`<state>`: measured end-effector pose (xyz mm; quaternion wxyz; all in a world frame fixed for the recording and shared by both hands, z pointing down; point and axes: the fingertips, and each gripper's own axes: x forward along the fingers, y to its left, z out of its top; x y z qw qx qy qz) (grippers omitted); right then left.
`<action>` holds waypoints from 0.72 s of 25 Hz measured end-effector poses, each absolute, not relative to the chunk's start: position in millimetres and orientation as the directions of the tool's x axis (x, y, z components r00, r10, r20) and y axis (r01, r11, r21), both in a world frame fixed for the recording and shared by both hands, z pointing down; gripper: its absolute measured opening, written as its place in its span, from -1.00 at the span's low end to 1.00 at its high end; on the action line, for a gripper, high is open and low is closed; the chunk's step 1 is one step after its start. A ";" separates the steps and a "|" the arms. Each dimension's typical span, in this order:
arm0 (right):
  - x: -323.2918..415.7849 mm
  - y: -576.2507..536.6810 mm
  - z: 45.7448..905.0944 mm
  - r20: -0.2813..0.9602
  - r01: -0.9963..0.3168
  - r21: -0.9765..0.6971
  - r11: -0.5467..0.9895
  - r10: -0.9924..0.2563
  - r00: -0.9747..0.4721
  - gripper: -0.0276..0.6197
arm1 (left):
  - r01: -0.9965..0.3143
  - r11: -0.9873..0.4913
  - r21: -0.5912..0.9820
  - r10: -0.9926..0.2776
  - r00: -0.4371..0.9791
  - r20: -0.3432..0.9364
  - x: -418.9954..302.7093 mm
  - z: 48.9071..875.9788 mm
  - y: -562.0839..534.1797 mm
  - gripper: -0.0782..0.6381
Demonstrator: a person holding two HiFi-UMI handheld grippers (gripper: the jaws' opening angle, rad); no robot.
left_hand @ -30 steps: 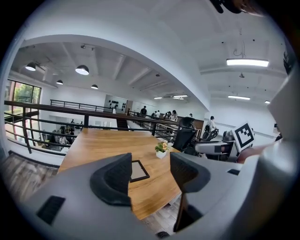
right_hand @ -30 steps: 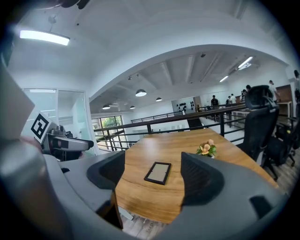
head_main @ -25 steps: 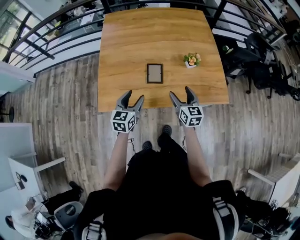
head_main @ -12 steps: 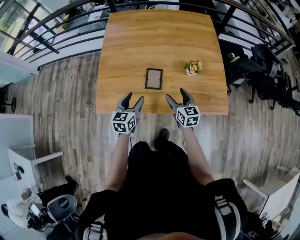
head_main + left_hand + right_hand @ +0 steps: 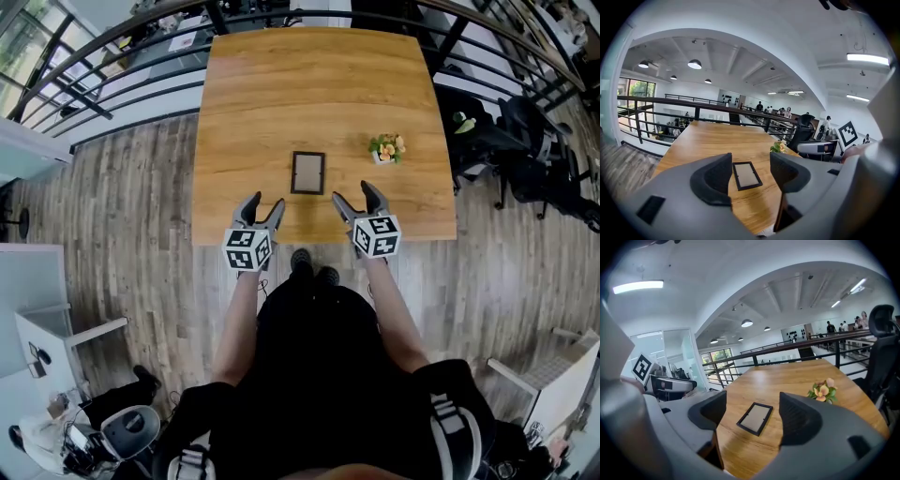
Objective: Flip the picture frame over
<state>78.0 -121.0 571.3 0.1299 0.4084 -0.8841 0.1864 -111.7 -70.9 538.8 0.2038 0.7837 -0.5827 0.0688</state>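
A small black picture frame (image 5: 307,172) lies flat on the wooden table (image 5: 281,84), near the front edge and about midway across. It also shows between the jaws in the left gripper view (image 5: 746,175) and in the right gripper view (image 5: 755,418). My left gripper (image 5: 261,207) hovers over the table's front edge, left of the frame and short of it, jaws open and empty. My right gripper (image 5: 354,197) stands open to the frame's right, also empty and apart from it.
A little potted plant (image 5: 385,147) with orange flowers stands on the table to the right of the frame. A black railing (image 5: 112,75) runs along the table's left and far sides. Office chairs (image 5: 534,150) stand on the floor to the right.
Both grippers have moved forward over the table's front edge, closer to the frame. The frame and plant have not moved.
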 end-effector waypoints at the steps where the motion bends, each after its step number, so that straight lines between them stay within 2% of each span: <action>1: 76.4 -125.7 570.8 0.381 -0.775 -0.221 0.592 -0.680 -0.627 0.17 | -0.939 -0.243 0.242 -0.884 0.317 0.344 -114.8 539.6 -76.8 -0.02; 18: 62.1 -149.8 593.6 0.433 -0.850 -0.217 0.479 -0.734 -0.524 0.15 | -0.875 -0.380 0.300 -0.801 0.473 0.366 -114.1 580.2 -144.9 -0.02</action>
